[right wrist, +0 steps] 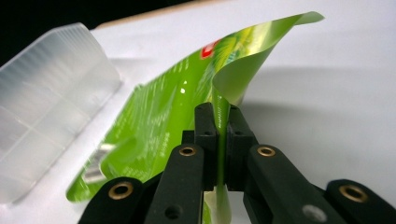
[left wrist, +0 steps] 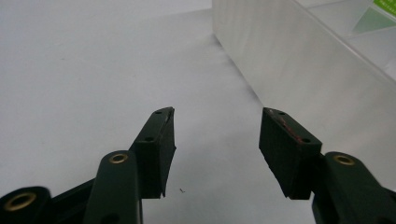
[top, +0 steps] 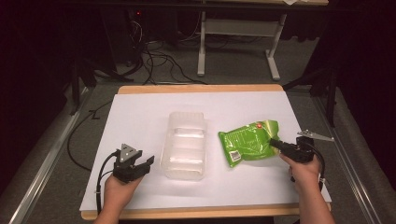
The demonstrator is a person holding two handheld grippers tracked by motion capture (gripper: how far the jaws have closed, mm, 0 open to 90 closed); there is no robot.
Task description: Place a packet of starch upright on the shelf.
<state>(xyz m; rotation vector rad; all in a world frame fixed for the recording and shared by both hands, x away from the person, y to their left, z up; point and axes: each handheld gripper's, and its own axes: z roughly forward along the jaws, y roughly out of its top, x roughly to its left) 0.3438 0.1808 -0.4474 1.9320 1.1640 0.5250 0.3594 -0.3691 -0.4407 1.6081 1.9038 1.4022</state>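
Note:
A green snack bag (top: pixel 247 142) lies on the white table right of centre, its right edge lifted. My right gripper (top: pixel 275 143) is shut on that edge; in the right gripper view the thin green bag (right wrist: pixel 163 112) edge is pinched between the black pads (right wrist: pixel 205 126), and the gripper (right wrist: pixel 219 121) holds it upright. A clear plastic tub (top: pixel 185 145) stands in the middle of the table, left of the bag. My left gripper (top: pixel 148 164) rests near the tub's left front corner. Its jaws stand open (left wrist: pixel 217 149) with bare table between them, and the tub wall (left wrist: pixel 299 60) is just to their right.
The white sheet (top: pixel 140 116) covers the wooden table, with its front edge near the person's forearms. Cables and the legs of a metal frame (top: pixel 201 51) lie on the floor beyond the table's far edge. Dark curtains close the sides.

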